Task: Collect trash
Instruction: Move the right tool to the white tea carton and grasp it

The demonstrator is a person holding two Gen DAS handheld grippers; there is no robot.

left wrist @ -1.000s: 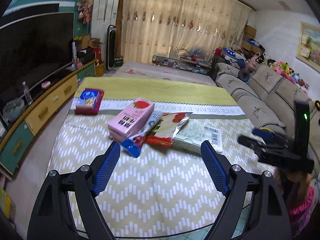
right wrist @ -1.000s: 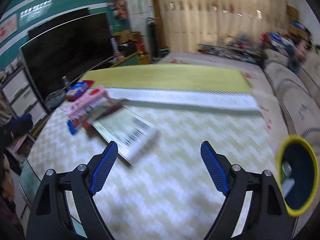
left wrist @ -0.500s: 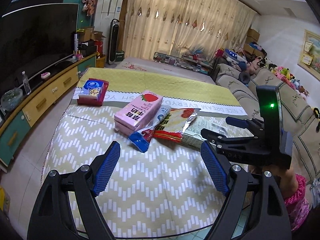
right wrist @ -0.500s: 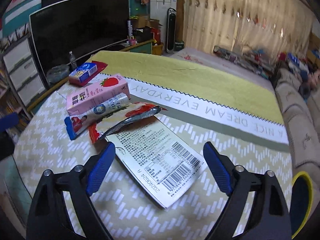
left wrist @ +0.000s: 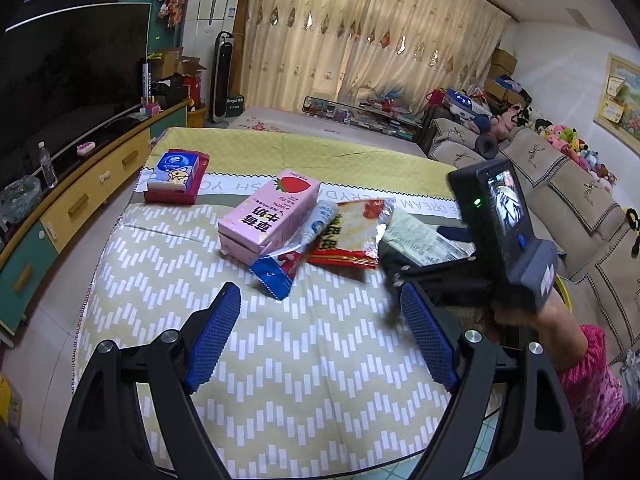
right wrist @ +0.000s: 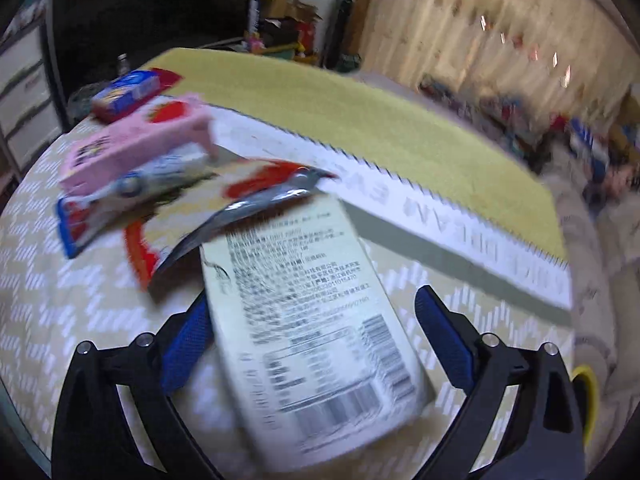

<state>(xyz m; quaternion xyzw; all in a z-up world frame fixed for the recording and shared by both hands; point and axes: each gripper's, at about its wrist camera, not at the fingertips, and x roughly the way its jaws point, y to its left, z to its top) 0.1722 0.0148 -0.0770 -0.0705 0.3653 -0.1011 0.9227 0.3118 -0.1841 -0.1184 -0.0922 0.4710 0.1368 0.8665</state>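
With the right tongs (right wrist: 320,340) opening astride the white pack (right wrist: 308,332) flat on the counter (right wrist: 80,320), and the left tongs (left wrist: 320,340) apart and empty, the pads may skid over it and nudge the red wrapper (right wrist: 256,184) overlapping its far end.

A pale cream packet (right wrist: 312,320) printed with black text and a barcode lies between blue-padded black jaws. Beyond them: a pink carton (left wrist: 268,216) with a red strawberry, a red wrapper (left wrist: 352,236), and a yellow-green cloth (left wrist: 304,380) with white zigzag dashes.
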